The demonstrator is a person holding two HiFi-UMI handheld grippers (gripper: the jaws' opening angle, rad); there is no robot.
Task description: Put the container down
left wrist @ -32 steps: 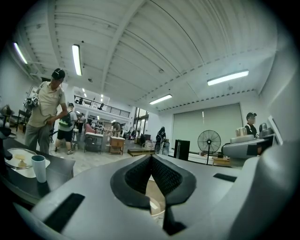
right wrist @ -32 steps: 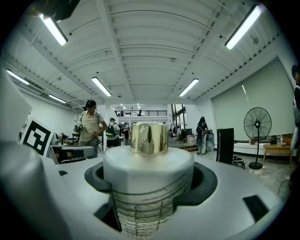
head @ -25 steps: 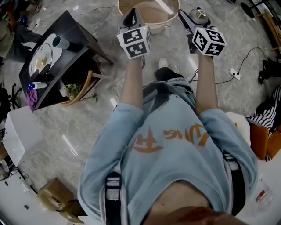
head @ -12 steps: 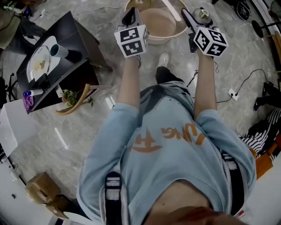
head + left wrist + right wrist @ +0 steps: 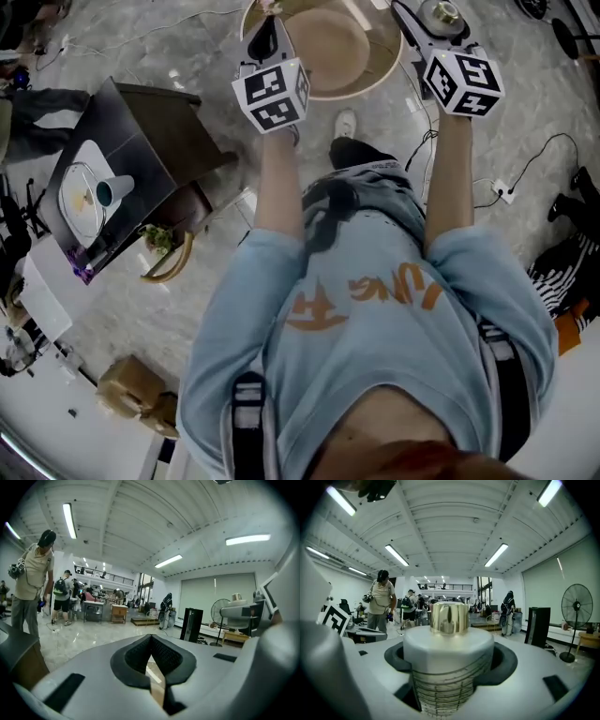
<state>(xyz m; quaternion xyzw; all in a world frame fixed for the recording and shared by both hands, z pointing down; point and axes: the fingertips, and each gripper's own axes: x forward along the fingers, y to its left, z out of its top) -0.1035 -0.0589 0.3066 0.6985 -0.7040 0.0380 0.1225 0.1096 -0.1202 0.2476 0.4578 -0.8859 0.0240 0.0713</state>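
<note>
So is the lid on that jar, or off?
On. In the right gripper view a shiny gold cap sits on top of the white jar, which the right tongs are squeezing.

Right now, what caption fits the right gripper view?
Right gripper clamped on a white, gold-capped container, busy workshop hall behind.

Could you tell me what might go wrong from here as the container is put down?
1. The right gripper holds the container just below its gold cap, so it could slip or tip on landing.
2. The left gripper appears to pinch only the rim of the bowl, so the bowl may tilt.
3. A power strip with its cable lies on the floor to the person's right, and a step that way could trip them.
</note>
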